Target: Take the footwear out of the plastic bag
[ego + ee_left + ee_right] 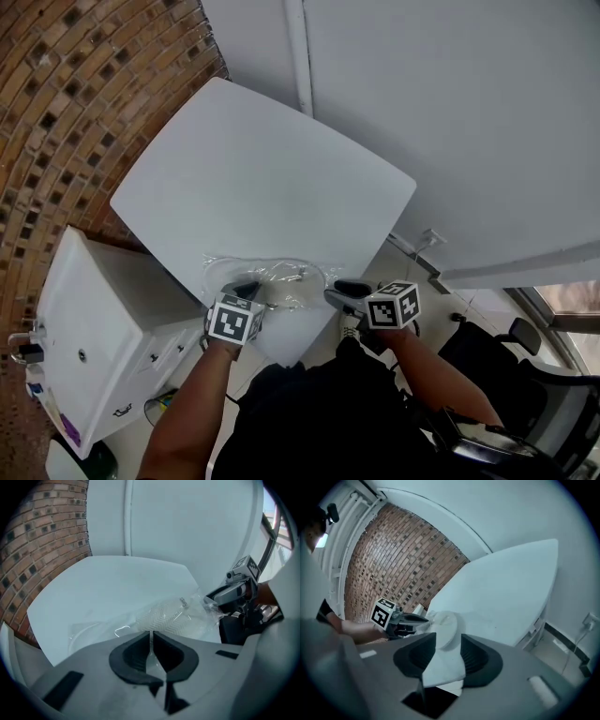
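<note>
The white footwear (pixel 164 616) lies inside the clear plastic bag (pixel 272 277) at the desk's (pixel 262 178) near edge, its long axis running from one tool to the other. The left tool (pixel 151 641), angled steeply down, pinches the bag's film. The right tool (pixel 449 644), tilted lower, has its jaws spread around the footwear's white end. A brick wall (pixel 56 112) stands to the left and a white wall (pixel 450 94) behind.

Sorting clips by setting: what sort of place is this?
Probably an office or lab corner: a white table, a curved brick wall and a black office chair.
</note>
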A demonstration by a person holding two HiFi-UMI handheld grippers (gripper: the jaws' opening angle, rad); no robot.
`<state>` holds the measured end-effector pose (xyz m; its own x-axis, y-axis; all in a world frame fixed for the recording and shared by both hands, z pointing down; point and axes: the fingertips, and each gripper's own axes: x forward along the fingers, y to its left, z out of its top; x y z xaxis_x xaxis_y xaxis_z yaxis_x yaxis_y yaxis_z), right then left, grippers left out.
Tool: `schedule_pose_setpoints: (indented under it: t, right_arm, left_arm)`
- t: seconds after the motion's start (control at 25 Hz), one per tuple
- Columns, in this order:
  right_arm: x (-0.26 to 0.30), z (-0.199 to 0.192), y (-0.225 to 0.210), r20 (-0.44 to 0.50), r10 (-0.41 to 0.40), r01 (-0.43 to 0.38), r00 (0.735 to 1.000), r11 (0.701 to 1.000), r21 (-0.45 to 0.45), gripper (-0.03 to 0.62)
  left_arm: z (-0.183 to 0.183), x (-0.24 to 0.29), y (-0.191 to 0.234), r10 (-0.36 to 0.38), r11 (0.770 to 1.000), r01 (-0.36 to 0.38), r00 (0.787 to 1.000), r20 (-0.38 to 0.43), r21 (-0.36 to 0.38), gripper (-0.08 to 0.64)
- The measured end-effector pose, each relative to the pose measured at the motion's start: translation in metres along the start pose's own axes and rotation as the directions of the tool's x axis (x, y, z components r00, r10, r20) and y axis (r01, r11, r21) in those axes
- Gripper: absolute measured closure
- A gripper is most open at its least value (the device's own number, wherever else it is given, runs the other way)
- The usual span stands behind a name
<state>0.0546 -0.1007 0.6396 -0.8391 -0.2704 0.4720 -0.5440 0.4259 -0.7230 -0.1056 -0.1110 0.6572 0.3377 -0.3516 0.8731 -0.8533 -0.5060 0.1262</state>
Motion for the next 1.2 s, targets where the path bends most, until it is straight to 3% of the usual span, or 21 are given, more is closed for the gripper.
schedule_pose_setpoints:
  t: [0.28, 0.6, 0.72, 0.96, 1.2]
  right_arm:
    - [0.028, -0.003, -0.006, -0.124, -0.059, 0.06, 0.991, 0.998, 0.009, 0.426]
    - [0.043, 0.001, -0.005, -0.171, -0.082, 0.093, 0.982, 0.994, 0.057, 0.469]
    - [0.041, 0.008, 0.001, -0.136, -0.036, 0.05, 0.99, 0.994, 0.1, 0.49]
    - [0.019, 0.028, 0.026, -0.003, 0.138, -0.134, 0.99, 0.965, 0.225, 0.549]
    - [-0.013, 0.034, 0.03, 0.065, 0.192, -0.202, 0.979, 0.941, 0.27, 0.557]
  left_arm:
    - [0.001, 0.0, 0.002, -0.027, 0.998, 0.029, 0.998, 0.048, -0.052, 0.538]
    - [0.001, -0.002, 0.005, -0.034, 0.998, 0.038, 0.997, 0.065, -0.06, 0.543]
    - [0.001, -0.003, 0.008, -0.014, 0.998, 0.017, 0.998, 0.063, -0.053, 0.545]
    - [0.01, -0.014, 0.006, 0.012, 1.0, -0.012, 0.996, 0.09, -0.007, 0.546]
    - [0.019, -0.018, -0.002, 0.001, 1.0, -0.004, 0.995, 0.095, 0.03, 0.546]
